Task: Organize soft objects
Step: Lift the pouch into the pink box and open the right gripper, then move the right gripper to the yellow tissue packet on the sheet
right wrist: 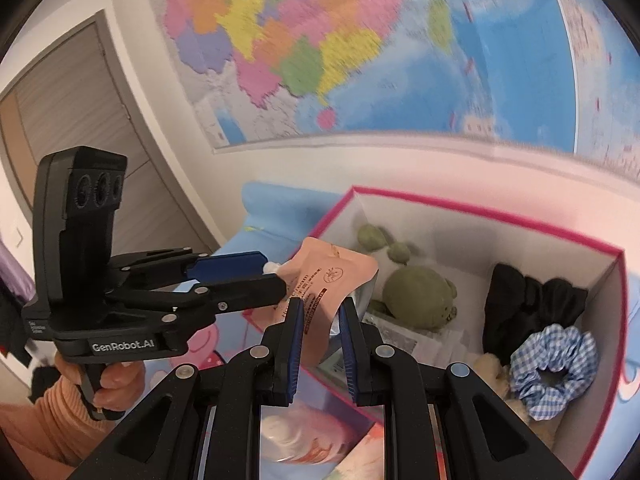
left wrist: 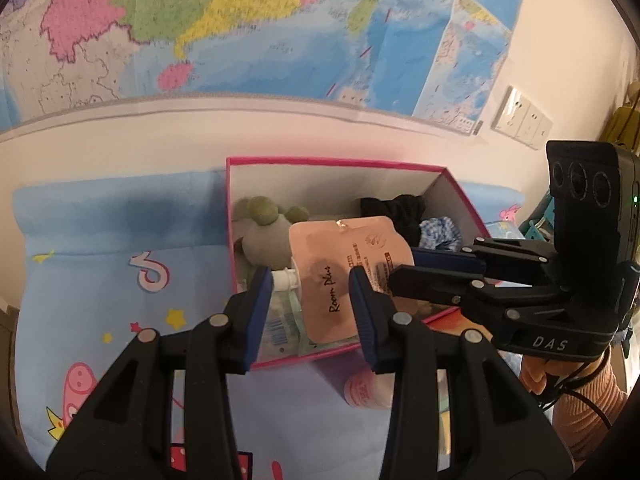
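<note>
Pouch (right wrist: 320,280), peach-pink, soft, spouted, handwritten "Room Plus" on its face, sits over the near part of the pink-edged box (left wrist: 336,162). Right gripper (right wrist: 319,344): jaws pinching pouch's lower edge betw. the blue pads. Left gripper (left wrist: 310,312): jaws spread, pouch and a white-capped item (left wrist: 285,280) betw. them in left view; contact w/ pouch can't be told. In right view, left gripper's fingertip overlaps pouch's spout end; touching or just in front, unclear.

Hidden/unclear: pouch's bottom cut off by left pad and box wall; small print unreadable. Right view blurred at map (right wrist: 360,40).

Inside box: green-grey plush (right wrist: 416,292) at left, black cloth (right wrist: 528,300) at back right, blue gingham scrunchie (right wrist: 556,364) just beside it. Box rests on blue cartoon-print bedding (left wrist: 100,264). Pink item (left wrist: 366,392) outside box, partly behind left finger.
</note>
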Motion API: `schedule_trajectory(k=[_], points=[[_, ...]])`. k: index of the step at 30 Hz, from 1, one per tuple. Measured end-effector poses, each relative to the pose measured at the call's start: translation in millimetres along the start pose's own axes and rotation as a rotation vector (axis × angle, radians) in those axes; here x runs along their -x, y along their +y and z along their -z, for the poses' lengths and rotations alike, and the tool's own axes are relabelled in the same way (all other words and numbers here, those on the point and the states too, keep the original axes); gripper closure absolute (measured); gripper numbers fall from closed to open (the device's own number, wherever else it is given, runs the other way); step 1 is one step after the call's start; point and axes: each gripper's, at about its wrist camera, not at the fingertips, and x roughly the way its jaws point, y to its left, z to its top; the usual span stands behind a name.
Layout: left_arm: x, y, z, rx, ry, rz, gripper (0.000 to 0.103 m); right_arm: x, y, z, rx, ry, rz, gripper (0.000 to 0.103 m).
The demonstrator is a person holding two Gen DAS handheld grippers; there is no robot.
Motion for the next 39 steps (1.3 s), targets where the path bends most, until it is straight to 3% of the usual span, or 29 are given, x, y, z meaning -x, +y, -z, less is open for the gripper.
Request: schedule_trajectory(k=[5, 7, 14, 17, 20, 26, 29, 34, 39], points=[[-13, 2, -1, 0.012, 0.031, 0.01, 0.062, -22, -12, 1, -0.034, 0.054, -0.013, 0.085], [-14, 0, -1, 0.0, 0.028, -0.021, 0.062, -28, -12, 4, -0.036, 0.069, -0.001, 0.085], [3, 3, 6, 0.009, -0.004, -0.031, 0.062, -24, -15, 9, -0.05, 0.056, 0.042, 0.083], [19, 1, 14, 0.004, -0.031, -0.028, 0.06, -9, -17, 14, -0.058, 0.032, 0.05, 0.079], [33, -2, 23, -0.006, -0.062, -0.027, 0.049, 10, -15, 22, -0.05, -0.004, 0.068, 0.074], [61, -14, 48, -0.036, -0.111, 0.003, 0.047, 61, -8, 46, -0.039, -0.073, 0.064, 0.066], [68, -23, 61, -0.05, -0.108, 0.021, 0.047, 81, -4, 63, -0.037, -0.083, 0.053, 0.059], [70, -44, 87, -0.086, -0.093, 0.026, 0.047, 99, -2, 97, -0.057, -0.064, 0.054, 0.058], [60, -64, 110, -0.103, -0.041, 0.079, 0.046, 108, -9, 132, -0.113, -0.038, 0.075, 0.058]])
